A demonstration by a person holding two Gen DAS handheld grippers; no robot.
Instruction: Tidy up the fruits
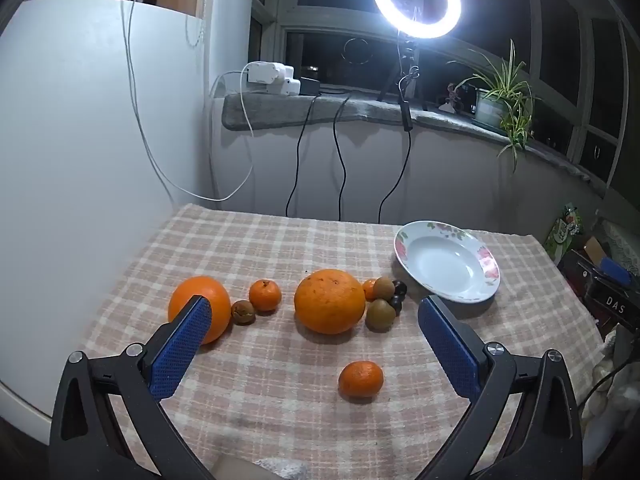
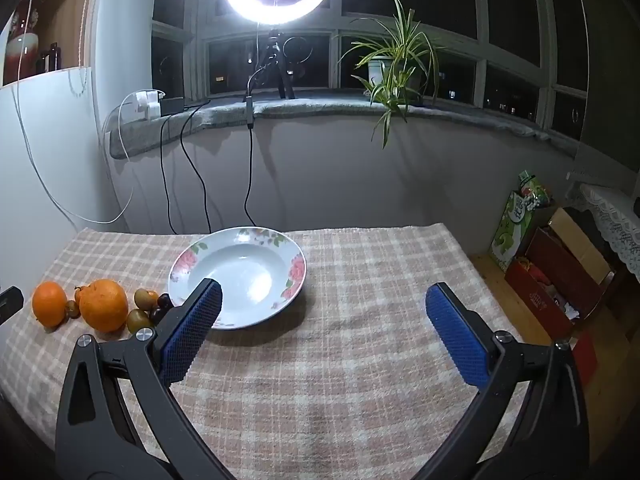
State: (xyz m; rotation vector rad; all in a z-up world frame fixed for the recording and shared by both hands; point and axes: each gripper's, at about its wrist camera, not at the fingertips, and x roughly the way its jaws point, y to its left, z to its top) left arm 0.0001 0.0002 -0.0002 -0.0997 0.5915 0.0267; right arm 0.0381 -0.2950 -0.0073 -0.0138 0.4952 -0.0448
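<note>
Both the left gripper [image 1: 315,310] and right gripper [image 2: 323,299] hung tilted down over the table with jaws spread wide, nothing between their bumpy blue pads [image 1: 182,350]. Fruit sat loose on the fuzzy plaid cloth [image 1: 256,240]: a big dimpled orange [image 1: 330,301], a smooth mandarin [image 1: 361,378] nearer the camera, brownish kiwis [image 1: 379,314], all beside the glossy floral plate [image 1: 448,260], which held nothing.

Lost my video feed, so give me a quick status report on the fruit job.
Left gripper and right gripper: jaws wide, empty. Plate empty; fruit all on the checked cloth, nearest a small mandarin. Nothing in the way.
</note>
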